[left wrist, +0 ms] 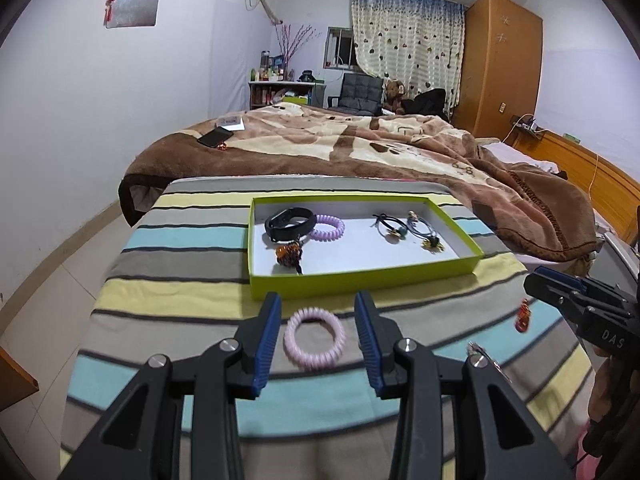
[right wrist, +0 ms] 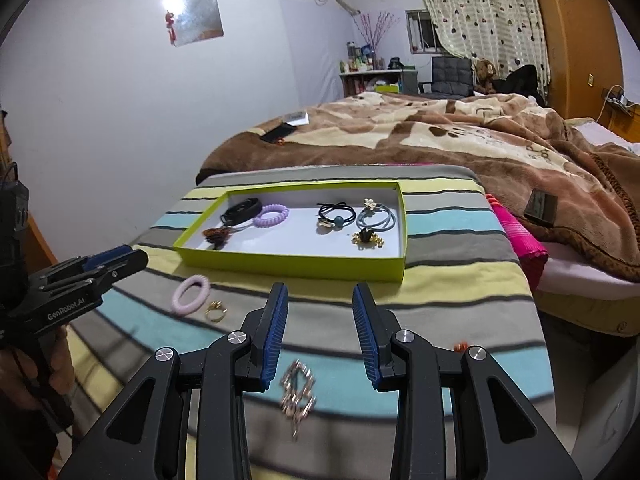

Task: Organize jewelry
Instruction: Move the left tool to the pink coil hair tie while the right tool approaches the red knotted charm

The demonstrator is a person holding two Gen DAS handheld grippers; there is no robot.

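A lime-green box lid (left wrist: 360,278) (right wrist: 292,262) lies on the striped cloth and holds a black band (left wrist: 290,222), a purple coil tie (left wrist: 328,227), an amber clip (left wrist: 289,256) and several hair ties (right wrist: 360,216). My left gripper (left wrist: 316,310) stands open above a pale pink coil tie (left wrist: 314,338) (right wrist: 191,294) that rests on the cloth and is not gripped. My right gripper (right wrist: 320,300) is open too, over a metallic chain piece (right wrist: 298,394) on the cloth. A gold ring (right wrist: 216,311) lies beside the pink tie. A small red charm (left wrist: 523,315) lies at the right.
The striped cloth (left wrist: 192,292) covers a small table against a bed with a brown blanket (left wrist: 360,148); a phone (left wrist: 215,137) lies on the bed. A pink cloth (right wrist: 520,240) hangs at the table's right edge. A small orange item (right wrist: 460,346) sits near that edge.
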